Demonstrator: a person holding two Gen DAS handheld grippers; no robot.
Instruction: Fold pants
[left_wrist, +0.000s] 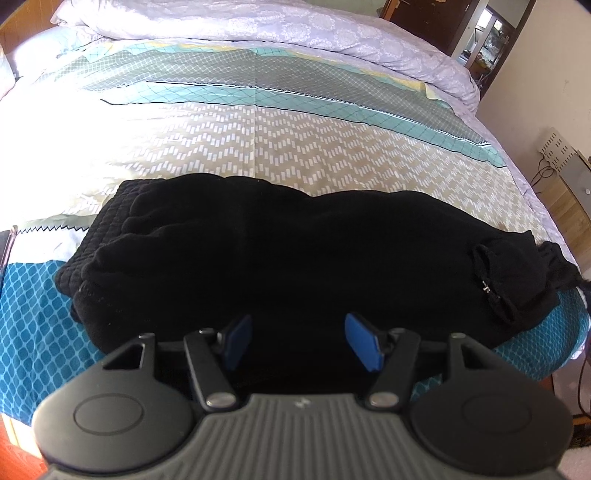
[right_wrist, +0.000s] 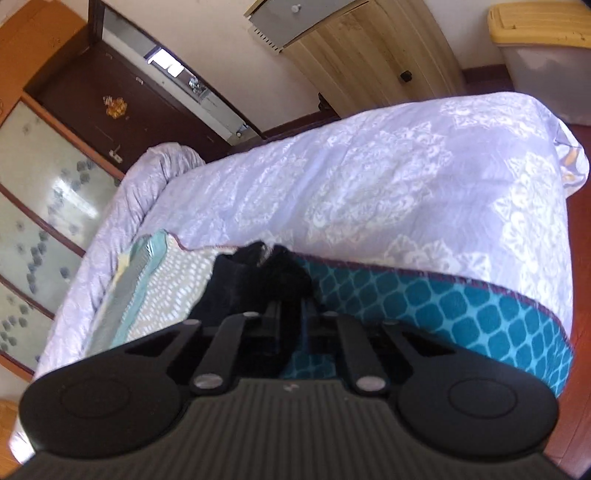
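Black pants (left_wrist: 280, 258) lie folded lengthwise across the near part of the bed, waistband at the left, leg cuffs at the right near the bed edge. My left gripper (left_wrist: 297, 341) is open and empty, its blue pads just above the near edge of the pants. In the right wrist view my right gripper (right_wrist: 291, 314) is shut on the black fabric of the pants (right_wrist: 255, 280) at their cuff end, near the corner of the bed.
The bed has a patterned teal and beige sheet (left_wrist: 258, 147). A rolled lilac quilt (left_wrist: 258, 26) lies along the far side and hangs over the bed's end (right_wrist: 388, 192). A wooden cabinet (right_wrist: 369, 59), a plastic bin (right_wrist: 546, 55) and a dark door (right_wrist: 122, 107) stand beyond.
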